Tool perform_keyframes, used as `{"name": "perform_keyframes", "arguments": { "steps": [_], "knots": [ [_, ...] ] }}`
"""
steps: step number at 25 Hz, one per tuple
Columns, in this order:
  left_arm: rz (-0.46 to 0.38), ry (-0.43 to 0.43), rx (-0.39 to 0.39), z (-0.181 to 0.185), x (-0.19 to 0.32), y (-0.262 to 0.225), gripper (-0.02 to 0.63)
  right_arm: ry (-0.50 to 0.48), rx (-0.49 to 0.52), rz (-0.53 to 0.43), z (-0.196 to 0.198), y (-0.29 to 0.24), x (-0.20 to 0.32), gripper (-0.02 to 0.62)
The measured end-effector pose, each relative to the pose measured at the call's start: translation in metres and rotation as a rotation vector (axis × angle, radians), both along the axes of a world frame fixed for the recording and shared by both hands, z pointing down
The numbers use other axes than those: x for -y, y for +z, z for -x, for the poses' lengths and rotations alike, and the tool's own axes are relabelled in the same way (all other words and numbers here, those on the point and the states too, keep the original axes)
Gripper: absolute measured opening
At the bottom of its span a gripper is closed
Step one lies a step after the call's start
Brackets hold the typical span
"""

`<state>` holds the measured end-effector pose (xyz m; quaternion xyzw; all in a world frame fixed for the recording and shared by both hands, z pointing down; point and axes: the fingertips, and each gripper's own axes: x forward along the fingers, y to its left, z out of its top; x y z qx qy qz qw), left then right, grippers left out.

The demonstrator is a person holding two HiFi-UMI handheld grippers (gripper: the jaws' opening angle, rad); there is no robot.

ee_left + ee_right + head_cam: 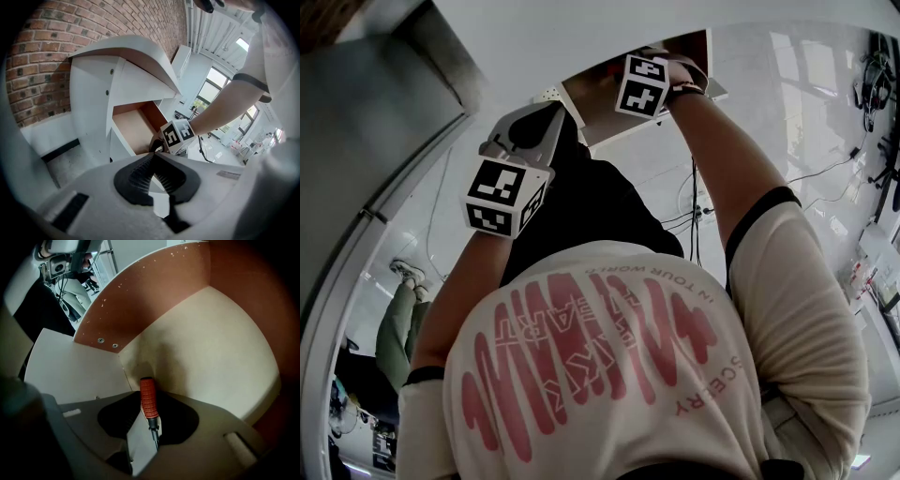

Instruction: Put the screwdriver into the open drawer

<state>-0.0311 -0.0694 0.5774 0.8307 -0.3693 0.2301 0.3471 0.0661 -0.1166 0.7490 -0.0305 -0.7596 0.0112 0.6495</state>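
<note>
Mind the screwdriver (148, 399) hanging in the drawer (201, 348)
Head view: your right tool (649, 75) reaches into the drawer. Left gripper view: left tool (152, 165) closed, empty. Right gripper view: jaws grip the screwdriver's shaft near a drawer corner; released high, it could bounce.

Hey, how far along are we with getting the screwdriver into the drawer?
Done: the drawer is open and the right hand-held gripper is inside it. In hand: it grips the screwdriver, red handle pointing down at the drawer floor. Remaining: let go and pull out. The left hand-held gripper is shut and empty, outside the drawer.
</note>
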Motion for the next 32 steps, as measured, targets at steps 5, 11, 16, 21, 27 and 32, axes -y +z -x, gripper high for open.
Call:
{"name": "perform_keyframes", "arguments": {
  "steps": [5, 11, 16, 21, 27, 32],
  "knots": [
    [0.002, 0.002, 0.0, 0.0, 0.001, -0.003, 0.002, -0.003, -0.011, 0.027, 0.0, -0.001, -0.002, 0.129],
    [-0.004, 0.01, 0.005, 0.0, 0.003, -0.007, 0.002, 0.003, -0.009, 0.004, 0.002, -0.004, 0.001, 0.147],
    [-0.018, 0.022, 0.006, -0.001, 0.005, -0.02, 0.002, 0.008, -0.021, 0.006, -0.002, -0.012, -0.004, 0.149],
    [-0.042, 0.032, 0.01, -0.002, 0.008, -0.033, 0.002, 0.031, -0.042, -0.004, -0.01, -0.023, -0.003, 0.148],
    [-0.081, 0.048, 0.009, -0.011, 0.003, -0.065, 0.002, 0.119, -0.033, 0.009, -0.025, -0.057, -0.022, 0.129],
    [-0.116, 0.079, 0.004, -0.019, 0.0, -0.094, 0.002, 0.341, 0.058, 0.01, -0.023, -0.096, -0.029, 0.123]
  ]
}}
